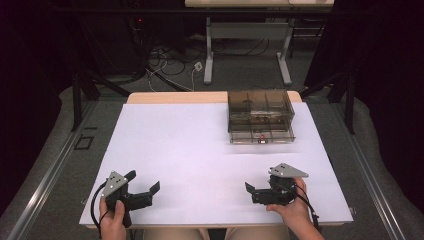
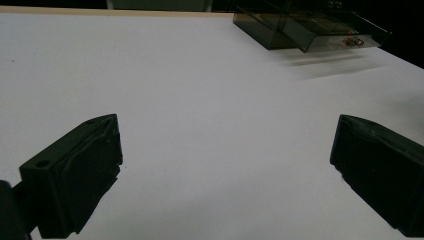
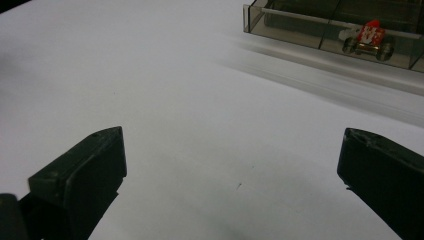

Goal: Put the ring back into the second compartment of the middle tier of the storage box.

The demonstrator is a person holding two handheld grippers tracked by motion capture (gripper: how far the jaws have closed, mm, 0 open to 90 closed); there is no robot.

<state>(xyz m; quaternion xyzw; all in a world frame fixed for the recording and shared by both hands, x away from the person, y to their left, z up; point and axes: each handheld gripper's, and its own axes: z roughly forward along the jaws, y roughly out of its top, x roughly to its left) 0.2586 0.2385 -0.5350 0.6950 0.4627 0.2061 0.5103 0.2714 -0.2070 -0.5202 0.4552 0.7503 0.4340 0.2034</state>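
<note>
A smoky see-through drawer box (image 1: 260, 106) stands at the back right of the white tabletop (image 1: 190, 150). Its lower drawer (image 1: 261, 136) is pulled out toward me. Inside lies a small red-and-white toy car (image 3: 367, 37), a red speck (image 1: 261, 136) from above. My left gripper (image 1: 144, 180) rests near the front left edge in a hand, jaws wide apart over bare table (image 2: 225, 150). My right gripper (image 1: 259, 181) sits near the front right, also held by a hand. It is open with nothing between its jaws (image 3: 232, 155), and it faces the drawer (image 3: 340, 30) from well short of it.
The drawer box (image 2: 305, 27) appears at the top right of the left gripper view. Beyond the table's far edge stand a desk frame (image 1: 247, 45) and loose cables (image 1: 170, 65) on the floor. Dark curtains flank both sides.
</note>
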